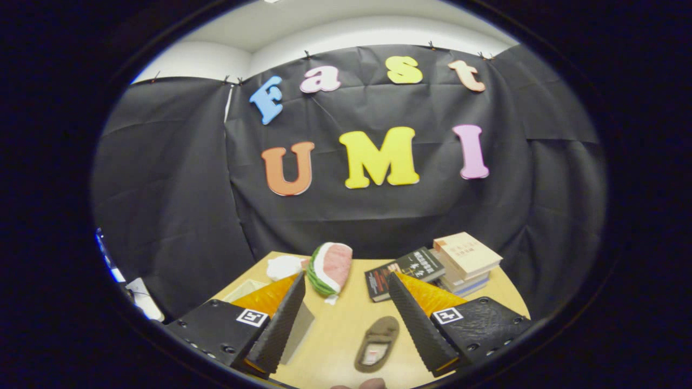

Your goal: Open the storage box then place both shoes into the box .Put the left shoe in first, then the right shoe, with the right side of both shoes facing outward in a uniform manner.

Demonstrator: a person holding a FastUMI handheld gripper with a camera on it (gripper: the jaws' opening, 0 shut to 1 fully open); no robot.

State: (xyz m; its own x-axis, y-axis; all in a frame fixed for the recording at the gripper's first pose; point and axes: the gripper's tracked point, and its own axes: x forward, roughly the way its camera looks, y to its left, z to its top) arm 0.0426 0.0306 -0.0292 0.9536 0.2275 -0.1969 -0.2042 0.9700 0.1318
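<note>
On the wooden desk, one shoe lies sole-down between the spread, empty fingers, near the right one. Beyond it: watermelon-slice toy, stacked books. A pale box-like edge beside the left finger, identity unclear. Likely opening stage; next calls for finding the lid.

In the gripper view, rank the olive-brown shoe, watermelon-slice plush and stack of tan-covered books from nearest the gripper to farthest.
The gripper is open.
1. Olive-brown shoe, on the table between the fingers.
2. Watermelon-slice plush, beyond the fingertips.
3. Stack of tan-covered books, farthest back, off to one side.
</note>
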